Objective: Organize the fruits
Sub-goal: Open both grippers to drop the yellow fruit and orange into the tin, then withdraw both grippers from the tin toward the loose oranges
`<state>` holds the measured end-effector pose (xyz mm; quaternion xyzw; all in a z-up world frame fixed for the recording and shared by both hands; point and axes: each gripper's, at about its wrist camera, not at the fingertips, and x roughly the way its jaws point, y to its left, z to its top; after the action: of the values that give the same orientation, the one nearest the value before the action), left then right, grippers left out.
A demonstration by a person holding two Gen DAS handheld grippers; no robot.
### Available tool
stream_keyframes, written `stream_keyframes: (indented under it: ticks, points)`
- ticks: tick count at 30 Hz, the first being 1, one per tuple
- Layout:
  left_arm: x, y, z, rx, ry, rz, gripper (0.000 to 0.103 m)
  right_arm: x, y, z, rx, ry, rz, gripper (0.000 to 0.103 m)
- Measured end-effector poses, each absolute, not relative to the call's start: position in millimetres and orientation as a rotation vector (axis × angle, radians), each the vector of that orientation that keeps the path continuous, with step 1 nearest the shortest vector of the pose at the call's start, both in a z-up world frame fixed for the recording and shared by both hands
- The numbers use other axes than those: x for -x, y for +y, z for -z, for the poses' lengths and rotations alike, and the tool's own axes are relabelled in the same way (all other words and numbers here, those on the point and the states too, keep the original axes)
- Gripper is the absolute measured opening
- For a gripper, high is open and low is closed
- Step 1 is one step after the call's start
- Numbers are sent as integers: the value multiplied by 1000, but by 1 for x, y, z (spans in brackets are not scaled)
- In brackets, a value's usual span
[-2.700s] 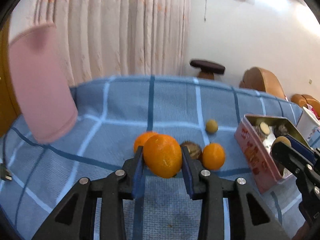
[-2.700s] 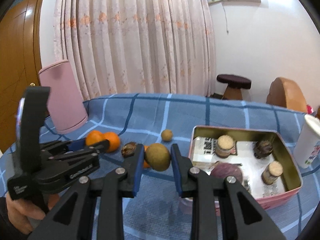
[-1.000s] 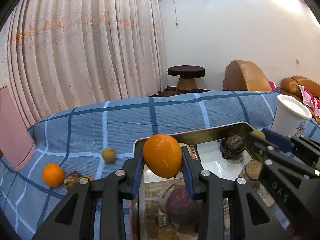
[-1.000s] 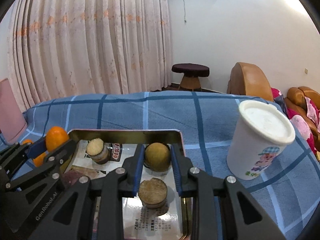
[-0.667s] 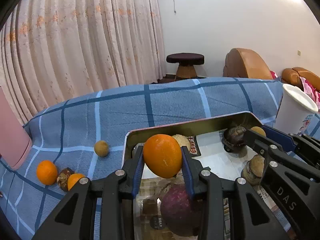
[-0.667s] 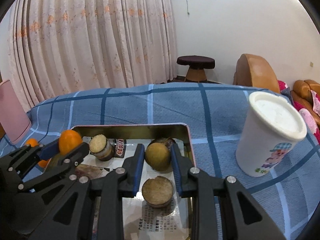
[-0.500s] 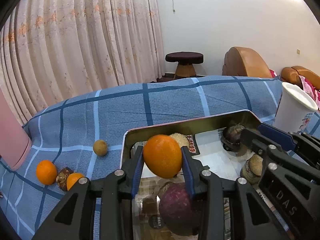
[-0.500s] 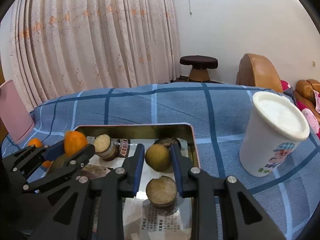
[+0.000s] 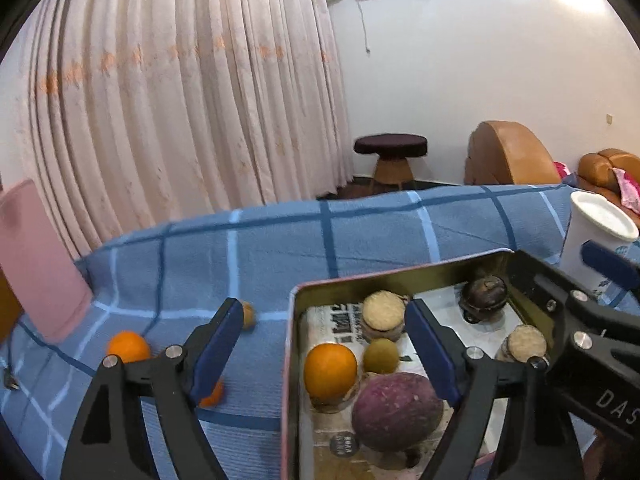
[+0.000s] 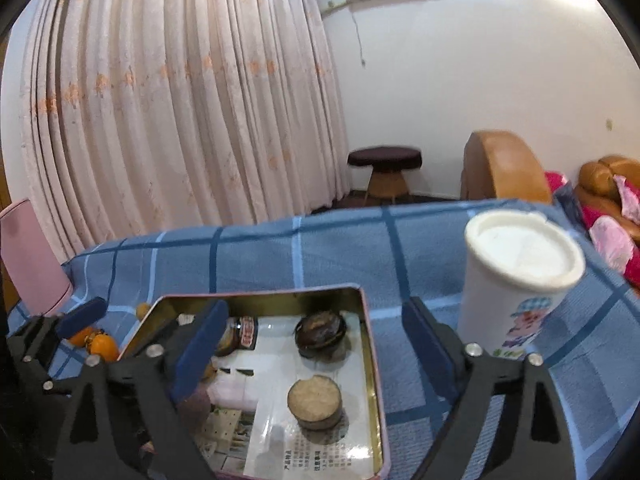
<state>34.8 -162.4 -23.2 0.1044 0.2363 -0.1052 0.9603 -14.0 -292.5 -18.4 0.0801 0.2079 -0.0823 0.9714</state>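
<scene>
Left wrist view: left gripper (image 9: 326, 334) tilts down over the tin (image 9: 384, 278), jaws just opened wide, orange (image 9: 330, 371) lying inside; right gripper (image 10: 314, 328) likewise wide, empty.

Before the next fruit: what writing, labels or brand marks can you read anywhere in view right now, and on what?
"DAS", cut off at the frame edge: white letters on the right gripper body.
Tin lining paper: printed lines, too small to read.
Red label on a jar in the tin: blurred.
White cup: a cartoon picture, no readable words.
</scene>
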Motion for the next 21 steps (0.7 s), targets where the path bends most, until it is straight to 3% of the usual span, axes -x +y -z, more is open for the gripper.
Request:
stream_keyframes:
  ticks: [21]
  points:
    - [-42,-107,24,-150,474,100,84,34,-295,14,-201,301,253,94]
